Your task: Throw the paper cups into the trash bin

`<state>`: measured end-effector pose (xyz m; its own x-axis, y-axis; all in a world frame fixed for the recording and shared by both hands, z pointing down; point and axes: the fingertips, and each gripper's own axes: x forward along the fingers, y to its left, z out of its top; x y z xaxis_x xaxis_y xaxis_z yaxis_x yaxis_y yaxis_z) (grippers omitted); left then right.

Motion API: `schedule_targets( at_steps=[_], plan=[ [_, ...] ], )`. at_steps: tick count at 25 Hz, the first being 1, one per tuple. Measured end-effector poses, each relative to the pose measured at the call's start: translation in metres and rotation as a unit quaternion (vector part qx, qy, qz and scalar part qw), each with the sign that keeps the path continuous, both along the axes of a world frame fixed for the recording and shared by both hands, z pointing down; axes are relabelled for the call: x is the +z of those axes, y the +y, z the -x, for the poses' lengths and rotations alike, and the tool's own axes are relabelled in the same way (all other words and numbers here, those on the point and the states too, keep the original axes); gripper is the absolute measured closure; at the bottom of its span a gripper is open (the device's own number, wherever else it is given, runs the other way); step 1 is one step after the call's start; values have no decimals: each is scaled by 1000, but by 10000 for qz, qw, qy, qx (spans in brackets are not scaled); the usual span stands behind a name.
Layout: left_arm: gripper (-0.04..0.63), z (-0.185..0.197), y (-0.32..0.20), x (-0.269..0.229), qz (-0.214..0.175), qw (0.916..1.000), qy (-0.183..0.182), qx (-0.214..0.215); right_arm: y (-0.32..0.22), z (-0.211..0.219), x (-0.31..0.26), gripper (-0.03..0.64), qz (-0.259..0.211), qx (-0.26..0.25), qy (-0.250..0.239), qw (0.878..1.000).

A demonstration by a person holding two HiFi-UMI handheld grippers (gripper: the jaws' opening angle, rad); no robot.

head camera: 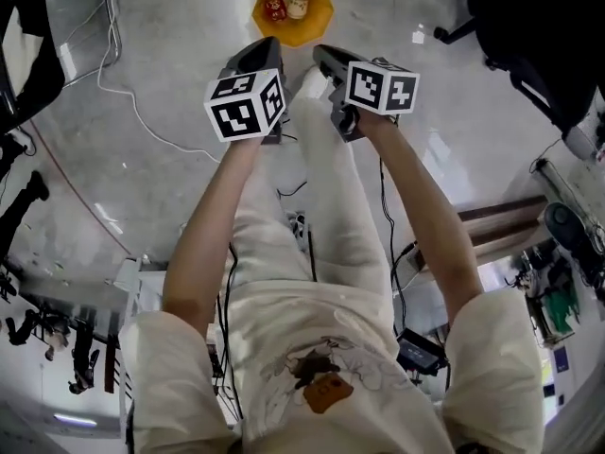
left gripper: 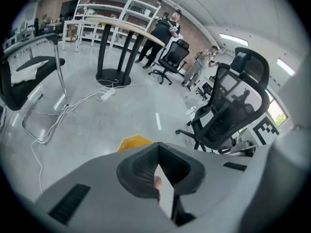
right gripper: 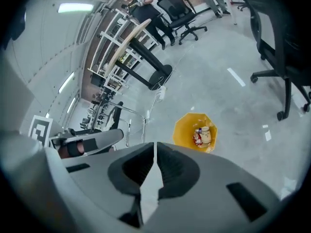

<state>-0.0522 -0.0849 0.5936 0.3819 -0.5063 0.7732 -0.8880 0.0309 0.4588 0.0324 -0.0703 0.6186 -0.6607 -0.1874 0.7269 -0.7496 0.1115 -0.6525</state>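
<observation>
On the grey floor ahead of me stands a yellow trash bin (head camera: 321,19), with a cream paper cup (head camera: 299,4) and a red-printed one (head camera: 274,9) lying inside. The right gripper view looks down into the same bin (right gripper: 182,130) at those cups (right gripper: 203,136); the left gripper view catches only the bin's edge (left gripper: 136,141). My left gripper (head camera: 270,43) (left gripper: 158,147) is held in the air just short of the bin, jaws shut and empty. Beside it, my right gripper (head camera: 319,51) (right gripper: 154,147) is also shut, with nothing between its jaws.
A white cable (head camera: 132,102) trails over the floor on the left. A black office chair (head camera: 515,17) (left gripper: 228,106) stands to the right of the bin. Farther off are a round-base table (left gripper: 119,33), white shelving (left gripper: 116,6) and people standing (left gripper: 165,28).
</observation>
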Motion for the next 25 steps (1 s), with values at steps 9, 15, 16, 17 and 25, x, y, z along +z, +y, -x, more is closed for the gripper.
schedule_targets(
  at_steps=[9, 15, 16, 17, 25],
  plan=[
    [589, 8, 22, -171, -562, 9982, 32, 183, 12, 10, -184, 610, -736, -168, -409, 9963],
    [589, 10, 40, -277, -964, 9952, 49, 148, 22, 11, -303, 610, -1530, -607, -520, 9850],
    [589, 9, 44, -292, -1021, 9946, 73, 168, 27, 12, -319, 610, -1598, -668, -544, 9834],
    [589, 8, 49, -307, -1081, 9939, 107, 197, 32, 12, -335, 611, -1657, -716, -569, 9819],
    [589, 11, 63, -423, -1853, 9810, 28, 567, 54, 11, -435, 611, -2309, -786, -650, 9676]
  ],
)
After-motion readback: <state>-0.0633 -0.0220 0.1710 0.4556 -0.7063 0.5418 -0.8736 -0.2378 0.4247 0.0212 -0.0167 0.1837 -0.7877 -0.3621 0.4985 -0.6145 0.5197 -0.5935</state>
